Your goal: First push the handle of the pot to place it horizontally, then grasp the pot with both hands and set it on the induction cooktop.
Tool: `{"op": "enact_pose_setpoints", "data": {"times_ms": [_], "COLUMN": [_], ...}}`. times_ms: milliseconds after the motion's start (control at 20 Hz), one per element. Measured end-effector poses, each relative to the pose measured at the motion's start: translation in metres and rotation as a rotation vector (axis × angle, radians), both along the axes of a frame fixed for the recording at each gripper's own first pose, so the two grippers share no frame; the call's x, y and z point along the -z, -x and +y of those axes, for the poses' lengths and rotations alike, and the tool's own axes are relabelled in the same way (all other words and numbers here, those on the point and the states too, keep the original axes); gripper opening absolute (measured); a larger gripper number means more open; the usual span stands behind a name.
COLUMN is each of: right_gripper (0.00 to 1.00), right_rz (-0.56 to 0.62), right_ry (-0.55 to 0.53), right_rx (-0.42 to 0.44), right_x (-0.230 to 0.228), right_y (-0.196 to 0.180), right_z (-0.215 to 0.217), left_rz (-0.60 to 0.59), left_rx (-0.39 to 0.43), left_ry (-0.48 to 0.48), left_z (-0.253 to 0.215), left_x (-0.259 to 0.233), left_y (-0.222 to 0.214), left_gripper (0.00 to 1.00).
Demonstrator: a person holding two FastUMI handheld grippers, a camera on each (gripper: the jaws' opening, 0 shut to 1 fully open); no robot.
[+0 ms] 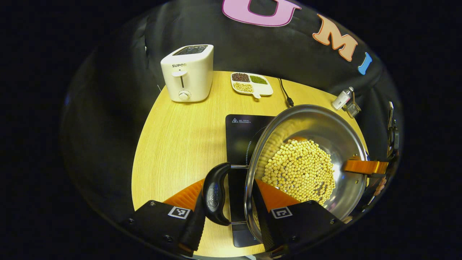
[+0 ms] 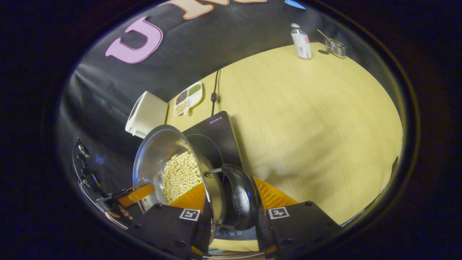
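While the left gripper view looked down its own two fingers, the left gripper (image 1: 229, 202) stood fairly wide, one finger outside one black side handle (image 1: 215, 194) and the other reaching over the rim into the one steel pot (image 1: 306, 169), so handle and rim sat between them; whether both pressed I could not tell. The pot, holding one heap of pale beans (image 1: 301, 171), hung tilted over one black induction cooktop (image 1: 242, 139) on the wooden table (image 1: 173, 137). Behind stood one white toaster (image 1: 187, 72), one three-part dish (image 1: 251, 84) of grains, one black cable (image 1: 285, 92), one small bottle (image 1: 342, 98) and one wire rack (image 1: 353, 107). At the pot's far rim the other gripper's finger (image 1: 364, 167) touched. In the right gripper view, the right gripper (image 2: 234, 207) likewise straddled the second handle (image 2: 241, 198) and the rim, moderately open, grip uncertain, with pot (image 2: 158, 155), beans (image 2: 180, 175), cooktop (image 2: 216, 135), toaster (image 2: 146, 113), dish (image 2: 188, 97) and bottle (image 2: 300, 41) beyond.
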State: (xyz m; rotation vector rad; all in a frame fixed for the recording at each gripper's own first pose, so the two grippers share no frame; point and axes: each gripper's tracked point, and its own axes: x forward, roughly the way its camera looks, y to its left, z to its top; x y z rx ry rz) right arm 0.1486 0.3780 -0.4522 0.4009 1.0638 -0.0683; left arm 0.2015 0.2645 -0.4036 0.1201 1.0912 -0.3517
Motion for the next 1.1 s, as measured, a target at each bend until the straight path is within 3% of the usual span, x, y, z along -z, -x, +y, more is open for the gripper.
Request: {"op": "enact_pose_setpoints", "data": {"times_ms": [300, 350, 950, 1000, 1100], "right_gripper": [0.47, 0.53, 0.54, 0.5, 0.55], "right_rz": [0.009, 0.01, 0.046, 0.047, 0.05], "right_ry": [-0.001, -0.003, -0.067, -0.073, -0.086], "right_rx": [0.014, 0.016, -0.018, -0.023, -0.031], "right_x": [0.008, 0.009, 0.032, 0.031, 0.031], "right_y": [-0.009, -0.01, -0.02, -0.02, -0.02], "right_z": [0.0, -0.001, 0.004, 0.004, 0.005], "left_rz": [0.015, 0.018, -0.021, -0.021, -0.021], "left_rx": [0.004, 0.004, -0.013, -0.016, -0.021], "left_ry": [0.0, -0.002, -0.052, -0.054, -0.056], "left_z": [-0.001, -0.001, 0.006, 0.006, 0.007], "left_x": [0.01, 0.011, 0.011, 0.012, 0.012], "left_y": [-0.008, -0.008, -0.017, -0.016, -0.016], "left_gripper": [0.66, 0.66, 0.69, 0.7, 0.72]}}
